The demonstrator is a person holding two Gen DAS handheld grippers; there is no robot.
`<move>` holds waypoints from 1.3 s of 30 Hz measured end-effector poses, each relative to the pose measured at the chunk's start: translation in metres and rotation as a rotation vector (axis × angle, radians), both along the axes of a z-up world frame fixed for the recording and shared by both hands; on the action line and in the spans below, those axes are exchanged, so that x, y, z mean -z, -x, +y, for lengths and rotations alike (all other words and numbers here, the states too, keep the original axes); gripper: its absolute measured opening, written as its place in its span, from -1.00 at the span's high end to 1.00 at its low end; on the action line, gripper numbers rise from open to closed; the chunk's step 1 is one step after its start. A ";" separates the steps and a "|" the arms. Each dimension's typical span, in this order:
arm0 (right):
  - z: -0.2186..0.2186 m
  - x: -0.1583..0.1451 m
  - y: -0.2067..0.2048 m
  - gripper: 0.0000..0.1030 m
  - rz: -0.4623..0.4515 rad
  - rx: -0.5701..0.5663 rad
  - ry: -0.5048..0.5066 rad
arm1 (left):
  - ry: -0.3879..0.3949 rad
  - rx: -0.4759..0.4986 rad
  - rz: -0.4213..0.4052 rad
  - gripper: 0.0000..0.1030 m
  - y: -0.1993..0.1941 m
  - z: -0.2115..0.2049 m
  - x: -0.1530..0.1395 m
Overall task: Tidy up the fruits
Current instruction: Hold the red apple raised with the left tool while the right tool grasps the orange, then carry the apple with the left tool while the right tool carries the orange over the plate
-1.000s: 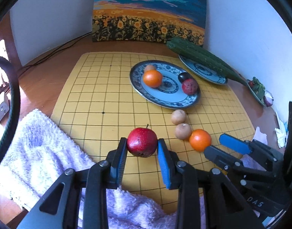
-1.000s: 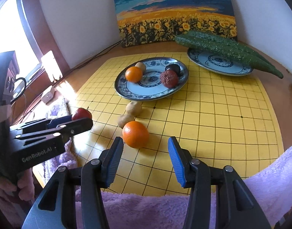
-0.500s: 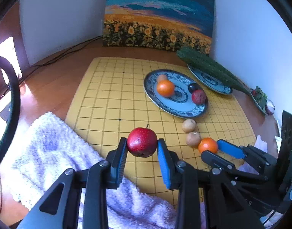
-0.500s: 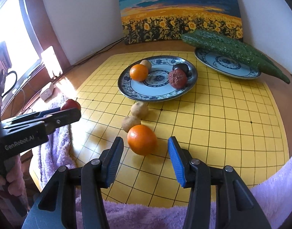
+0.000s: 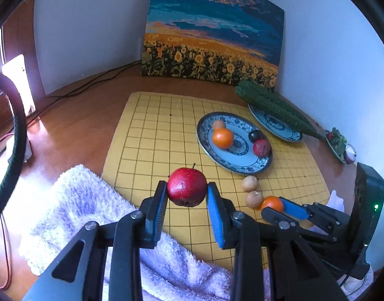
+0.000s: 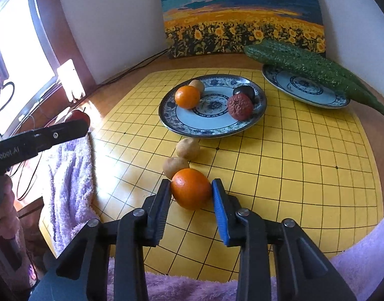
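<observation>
My left gripper (image 5: 187, 197) is shut on a red apple (image 5: 187, 186) and holds it in the air above the near edge of the yellow grid board (image 5: 154, 145). My right gripper (image 6: 191, 190) is shut on an orange (image 6: 190, 188) that rests on the board; it also shows in the left wrist view (image 5: 272, 203). Two small tan fruits (image 6: 182, 156) lie just beyond the orange. A blue patterned plate (image 6: 257, 115) holds another orange (image 6: 187, 97), a tan fruit, a wrinkled red fruit (image 6: 240, 106) and a dark fruit.
A second blue plate (image 6: 304, 87) at the back right carries a long green cucumber (image 6: 312, 67). A sunflower painting (image 6: 242, 25) leans on the back wall. A white-purple towel (image 5: 79, 213) lies over the board's near edge. Cables run along the left.
My left gripper has lifted the apple higher and drawn back. My right gripper has moved forward and closed its jaws around the orange on the board.
</observation>
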State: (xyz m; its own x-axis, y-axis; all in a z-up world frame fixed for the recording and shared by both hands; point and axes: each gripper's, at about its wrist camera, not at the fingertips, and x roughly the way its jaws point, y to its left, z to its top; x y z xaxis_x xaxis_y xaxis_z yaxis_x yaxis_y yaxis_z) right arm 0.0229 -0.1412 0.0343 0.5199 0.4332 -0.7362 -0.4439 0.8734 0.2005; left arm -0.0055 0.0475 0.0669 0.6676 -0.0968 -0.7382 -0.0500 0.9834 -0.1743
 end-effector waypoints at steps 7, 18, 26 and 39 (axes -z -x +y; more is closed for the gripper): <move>-0.002 -0.013 -0.004 0.34 -0.032 -0.002 -0.006 | -0.039 -0.041 -0.038 0.36 0.002 0.013 -0.014; 0.002 -0.034 -0.016 0.34 -0.069 -0.012 -0.006 | -0.074 -0.053 -0.078 0.36 -0.006 0.021 -0.031; 0.004 -0.045 -0.026 0.34 -0.080 -0.019 -0.001 | -0.079 -0.016 -0.070 0.36 -0.021 0.013 -0.032; 0.008 -0.058 -0.053 0.34 -0.095 -0.031 0.018 | -0.084 0.022 -0.086 0.36 -0.055 -0.003 -0.043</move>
